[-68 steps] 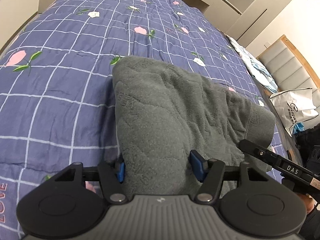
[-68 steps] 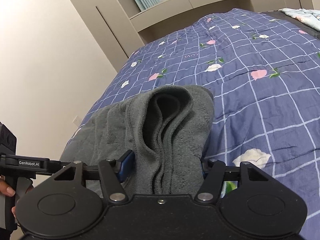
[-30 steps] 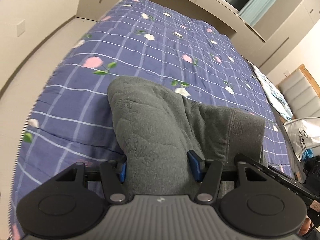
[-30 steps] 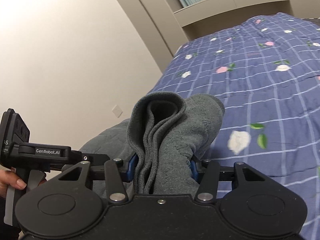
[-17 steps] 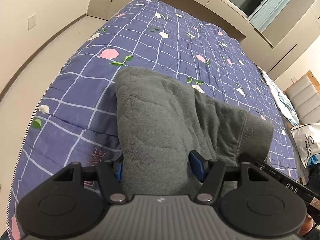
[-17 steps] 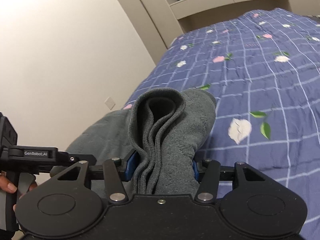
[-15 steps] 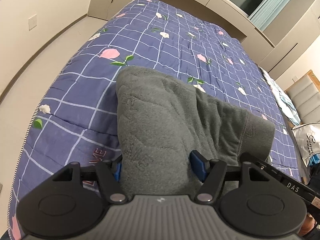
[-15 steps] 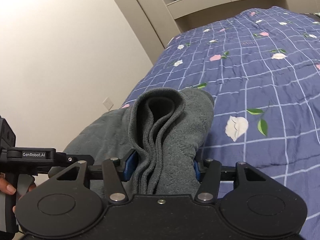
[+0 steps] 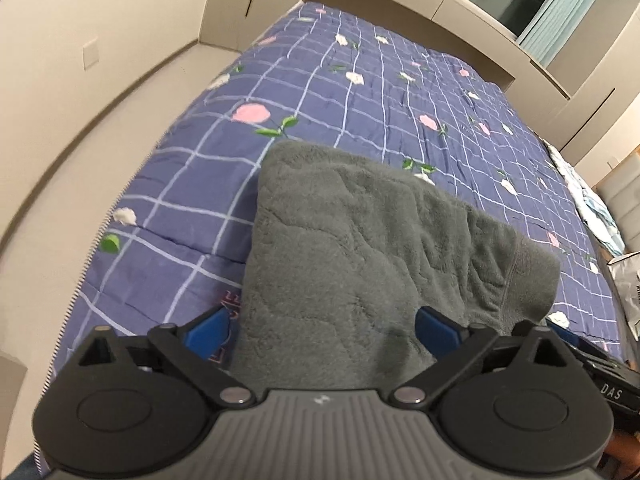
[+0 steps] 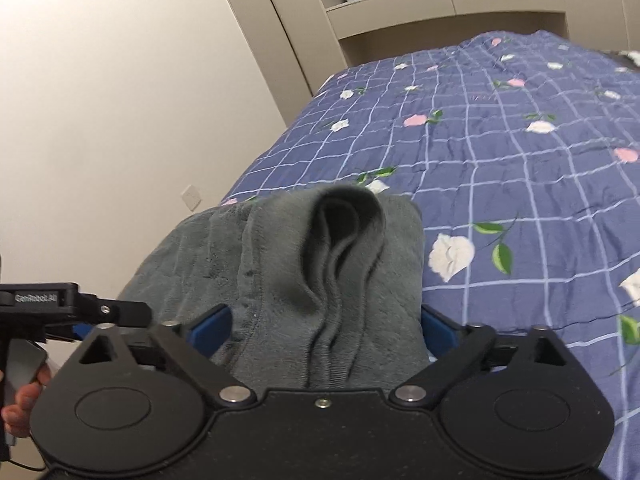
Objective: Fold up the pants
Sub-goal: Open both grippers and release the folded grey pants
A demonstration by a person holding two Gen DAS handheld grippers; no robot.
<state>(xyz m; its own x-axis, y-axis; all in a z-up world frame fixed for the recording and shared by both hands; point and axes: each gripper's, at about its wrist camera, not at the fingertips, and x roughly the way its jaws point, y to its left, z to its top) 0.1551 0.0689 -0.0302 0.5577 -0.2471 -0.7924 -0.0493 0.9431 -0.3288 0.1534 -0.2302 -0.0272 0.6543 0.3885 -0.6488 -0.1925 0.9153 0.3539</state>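
Spread over the bed, a blue checked floral quilt [image 9: 360, 92] carries folded grey fleece pants [image 9: 360, 248] between the opening, letting-go left claw [image 9: 320, 326] and right claw [image 10: 324, 326]; withdrawing cleanly likely comes next.

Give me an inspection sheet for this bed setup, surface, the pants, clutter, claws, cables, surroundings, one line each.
Surface: bed with blue checked floral quilt, lightly wrinkled.
Job's things: grey fleece pants, folded into a bundle, lying on the quilt near its edge.
Clutter: white bag and light bedding at the far right side.
Claws: left claw and right claw both opening; the pants lie between their blue pads, no longer squeezed.
Cables: thin dark cable at the bottom left of the right wrist view, beside a hand.
Surroundings: beige wall, cabinets, curtained window.
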